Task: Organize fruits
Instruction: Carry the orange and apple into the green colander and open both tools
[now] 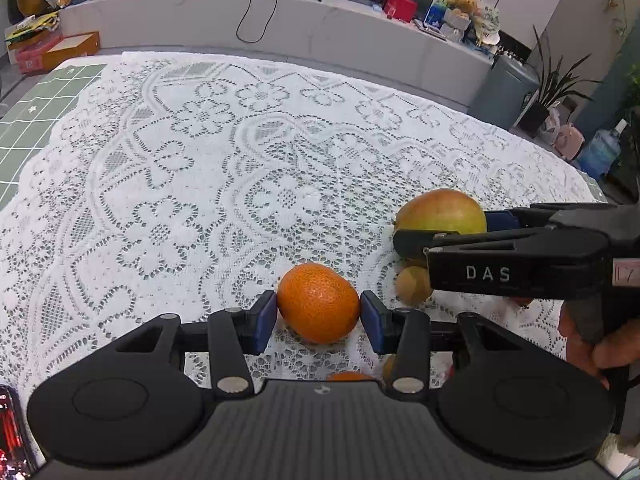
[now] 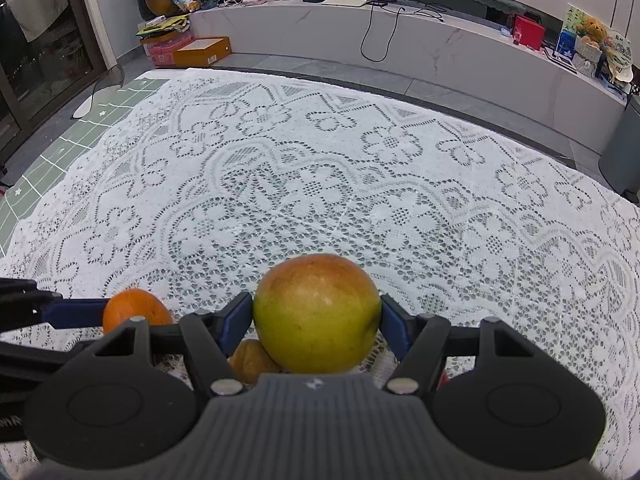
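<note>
**Both hands loaded: orange on the left, apple on the right**

On my left, the left hand-held gripper (image 1: 319, 312) has its blue pads against either side of an orange (image 1: 318, 303), pinching it across its widest part, which I judge gives the pads the surest seat on a round fruit. The orange sits low over the lace tablecloth (image 1: 200, 160) that covers the table; I cannot tell whether it touches the cloth or is just lifted.

Moving right, a small brownish fruit (image 1: 413, 284) lies on the cloth between the two grippers, free of both.

Further right, the right hand-held gripper (image 2: 317, 318) is closed around a yellow-green, red-blushed apple (image 2: 316, 314), pads touching its flanks. This grip is noticeably wider than the left one, simply because the apple is bigger. Beneath it another small brownish fruit (image 2: 252, 360) peeks out.

The fruits are clustered at the near edge, while the wide stretch of cloth beyond is bare; I judge that is where they will be set out.
</note>
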Available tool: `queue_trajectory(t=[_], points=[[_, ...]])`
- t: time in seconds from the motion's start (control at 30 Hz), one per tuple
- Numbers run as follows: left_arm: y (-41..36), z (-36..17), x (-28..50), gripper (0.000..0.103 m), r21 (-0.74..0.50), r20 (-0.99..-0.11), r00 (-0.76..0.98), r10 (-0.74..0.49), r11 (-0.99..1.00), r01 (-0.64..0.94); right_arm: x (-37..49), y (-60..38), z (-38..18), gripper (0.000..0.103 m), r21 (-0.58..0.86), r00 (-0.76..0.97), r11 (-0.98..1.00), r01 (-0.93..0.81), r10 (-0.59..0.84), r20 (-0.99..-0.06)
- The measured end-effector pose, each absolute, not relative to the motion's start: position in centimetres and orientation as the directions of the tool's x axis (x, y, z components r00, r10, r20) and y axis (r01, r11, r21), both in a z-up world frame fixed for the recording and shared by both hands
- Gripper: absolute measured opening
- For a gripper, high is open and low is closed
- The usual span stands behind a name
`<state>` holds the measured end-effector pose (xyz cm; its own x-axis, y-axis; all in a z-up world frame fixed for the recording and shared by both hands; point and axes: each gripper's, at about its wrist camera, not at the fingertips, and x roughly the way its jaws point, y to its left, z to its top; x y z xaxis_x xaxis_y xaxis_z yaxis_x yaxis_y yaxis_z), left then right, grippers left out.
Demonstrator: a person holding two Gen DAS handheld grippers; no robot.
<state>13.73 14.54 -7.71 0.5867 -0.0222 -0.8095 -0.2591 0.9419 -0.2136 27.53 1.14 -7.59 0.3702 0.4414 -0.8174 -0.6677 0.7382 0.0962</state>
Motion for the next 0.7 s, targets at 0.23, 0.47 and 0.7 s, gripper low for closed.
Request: queue_trajectory(t=[0.23, 0.47, 0.7], points=[[14.5, -8.2, 13.9, 0.052, -0.221, -0.836, 0.548, -0.041, 0.938, -0.267, 27.7, 1.5, -7.8, 0.065, 0.096, 0.362, 0.747, -0.658, 0.426, -0.829], [14.7, -8.0, 13.7, 0.049, -0.225, -0.825, 0.565, -0.031, 0.934, -0.277, 27.4, 1.5, -7.1, 0.065, 0.088, 0.377, 0.746, -0.66, 0.43, -0.82], [14.1, -6.2, 12.8, 0.049, -0.233, -0.797, 0.604, -0.023, 0.934, -0.271, 26.2, -0.3, -3.8, 0.065, 0.104, 0.413, 0.748, -0.655, 0.47, -0.78]])
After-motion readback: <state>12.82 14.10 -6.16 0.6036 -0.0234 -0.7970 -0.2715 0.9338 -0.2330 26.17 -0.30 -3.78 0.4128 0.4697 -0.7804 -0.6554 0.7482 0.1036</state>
